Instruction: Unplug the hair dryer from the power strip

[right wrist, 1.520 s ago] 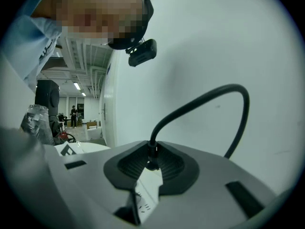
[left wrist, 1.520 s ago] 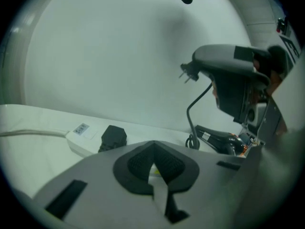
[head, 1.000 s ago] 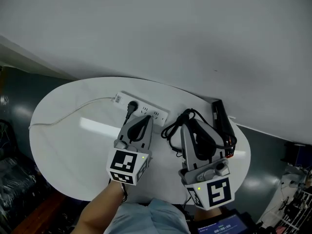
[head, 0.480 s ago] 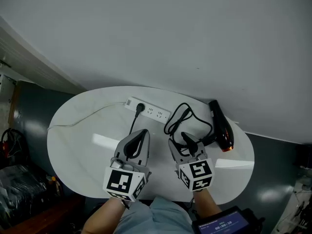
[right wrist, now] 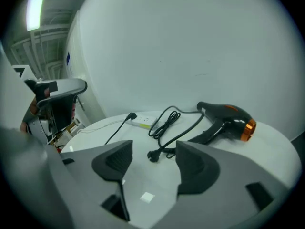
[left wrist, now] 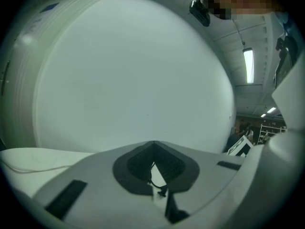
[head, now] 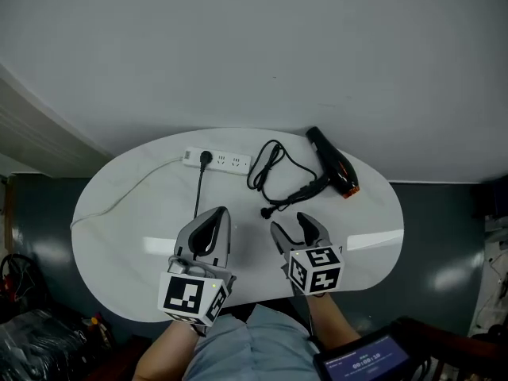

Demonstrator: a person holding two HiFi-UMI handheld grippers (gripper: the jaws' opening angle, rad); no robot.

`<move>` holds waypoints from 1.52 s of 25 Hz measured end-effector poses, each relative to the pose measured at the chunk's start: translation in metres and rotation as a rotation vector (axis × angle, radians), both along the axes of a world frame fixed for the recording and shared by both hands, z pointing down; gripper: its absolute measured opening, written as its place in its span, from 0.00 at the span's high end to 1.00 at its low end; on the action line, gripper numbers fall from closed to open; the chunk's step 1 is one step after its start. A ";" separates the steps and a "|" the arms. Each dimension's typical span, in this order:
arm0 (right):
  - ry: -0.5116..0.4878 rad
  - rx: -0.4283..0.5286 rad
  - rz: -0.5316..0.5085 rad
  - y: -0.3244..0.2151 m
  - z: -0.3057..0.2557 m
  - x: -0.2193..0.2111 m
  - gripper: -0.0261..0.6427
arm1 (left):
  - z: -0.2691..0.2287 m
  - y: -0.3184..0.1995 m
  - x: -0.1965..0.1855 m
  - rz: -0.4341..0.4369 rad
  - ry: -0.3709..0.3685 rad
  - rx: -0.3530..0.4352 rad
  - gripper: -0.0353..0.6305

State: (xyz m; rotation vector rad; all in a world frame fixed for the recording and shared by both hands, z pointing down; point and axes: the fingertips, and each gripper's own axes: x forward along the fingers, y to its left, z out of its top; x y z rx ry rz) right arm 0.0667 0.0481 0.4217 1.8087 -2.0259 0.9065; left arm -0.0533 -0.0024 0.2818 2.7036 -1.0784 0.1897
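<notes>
The black hair dryer (head: pixel 333 161) with an orange nozzle lies at the table's far right, also seen in the right gripper view (right wrist: pixel 228 120). Its cord is coiled (head: pixel 268 163) beside the white power strip (head: pixel 226 161). The cord's plug (head: pixel 268 211) lies loose on the tabletop, out of the strip (right wrist: pixel 143 120), just ahead of my right gripper (head: pixel 290 225). That gripper's jaws are opening and hold nothing (right wrist: pixel 154 146). My left gripper (head: pixel 216 217) is shut, raised and aimed at the wall (left wrist: pixel 153 147). A thin black cord shows through its slit; whether it is pinched I cannot tell.
Another black plug (head: pixel 205 157) sits in the strip, its cable (head: pixel 198 193) running toward my left gripper. The strip's white lead (head: pixel 119 193) trails left across the round white table (head: pixel 357 236). A lit screen (head: pixel 361 363) sits below the table edge.
My right gripper has pulled back from the coiled cord, dropped lower and opened, leaving the plug on the table. My left gripper has drawn back from the power strip, still shut.
</notes>
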 end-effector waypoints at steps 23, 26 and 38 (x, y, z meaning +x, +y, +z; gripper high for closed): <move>0.244 0.700 -0.042 0.027 -0.239 -0.055 0.95 | -0.129 0.053 -0.025 -0.083 0.116 0.356 0.95; 0.245 0.708 -0.051 0.029 -0.242 -0.058 0.95 | -0.134 0.055 -0.024 -0.101 0.128 0.357 0.95; 0.258 0.726 -0.077 0.033 -0.247 -0.068 0.96 | -0.140 0.061 -0.027 -0.109 0.116 0.374 0.95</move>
